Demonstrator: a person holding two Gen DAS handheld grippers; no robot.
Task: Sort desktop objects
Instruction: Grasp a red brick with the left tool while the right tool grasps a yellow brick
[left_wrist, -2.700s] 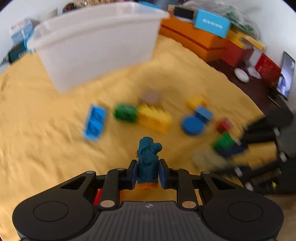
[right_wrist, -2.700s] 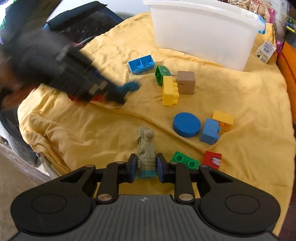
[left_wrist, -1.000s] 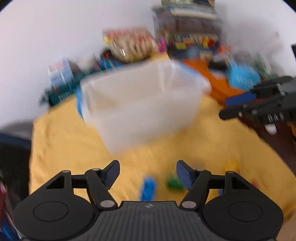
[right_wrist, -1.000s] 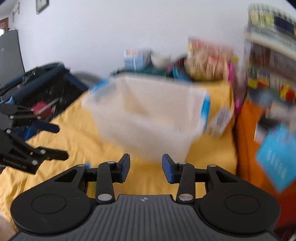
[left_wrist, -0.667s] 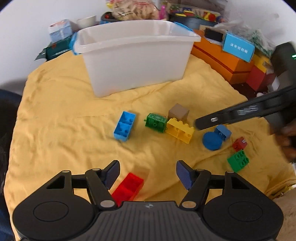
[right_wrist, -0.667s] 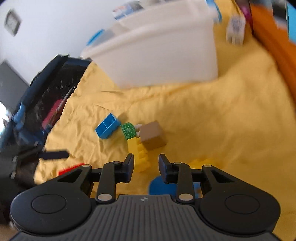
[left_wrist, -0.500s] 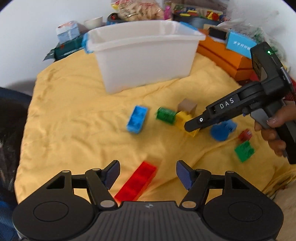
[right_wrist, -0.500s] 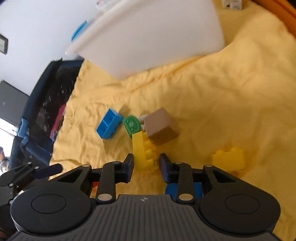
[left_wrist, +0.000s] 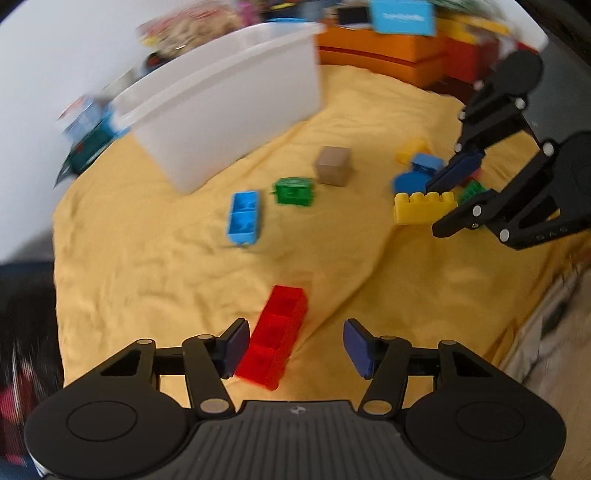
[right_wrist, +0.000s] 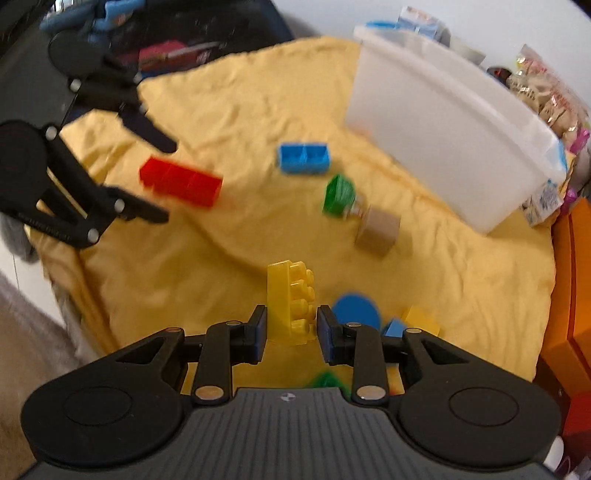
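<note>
A long red brick (left_wrist: 275, 339) lies on the yellow cloth (left_wrist: 147, 258) between the fingers of my left gripper (left_wrist: 291, 347). Those jaws stand wide and are closing; the brick sits near the left pad, and the right pad is clear of it. My right gripper (right_wrist: 291, 332) is shut on a yellow studded brick (right_wrist: 290, 302), its pads against both long sides. From the left wrist view that yellow brick (left_wrist: 423, 206) sits in the right gripper (left_wrist: 434, 208), apart from the other blocks. The white bin (left_wrist: 229, 110) stands at the back.
On the cloth lie a blue brick (left_wrist: 243, 218), a green brick (left_wrist: 294, 191), a brown cube (left_wrist: 334, 170), a blue disc (right_wrist: 356, 310) and a small yellow block (right_wrist: 423, 319). Orange boxes (left_wrist: 384, 55) line the far side. The cloth's edge drops off at the right.
My right gripper closed on the yellow brick and drew it away from the green brick and brown cube. My left gripper came down over the red brick and its jaws narrowed.
</note>
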